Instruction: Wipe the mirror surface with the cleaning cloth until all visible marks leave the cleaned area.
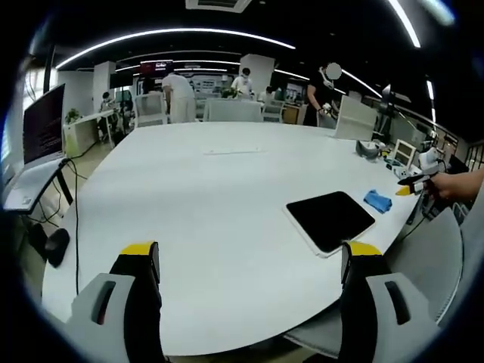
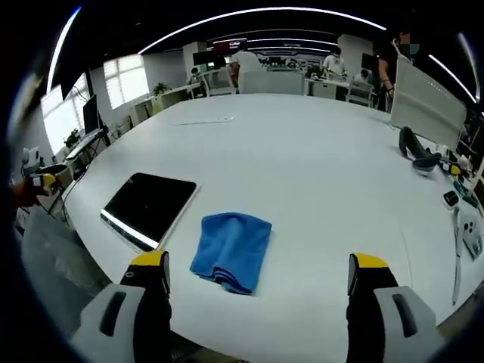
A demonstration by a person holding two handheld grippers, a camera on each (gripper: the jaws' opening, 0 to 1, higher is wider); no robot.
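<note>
Still, nothing was gripped: both claws stood wide and empty above the counter [image 2: 318, 174].
The cleaning cloth [image 2: 232, 250] lay folded just beside the mirror [image 2: 149, 207]; a careless grab might drag it off the near edge.

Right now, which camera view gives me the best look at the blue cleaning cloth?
The right gripper view. There the blue cleaning cloth lies folded on the white table, large and unobstructed, beside the mirror. In the left gripper view the cloth is only a small blue patch beyond the mirror's far edge, near the table's edge.
</note>
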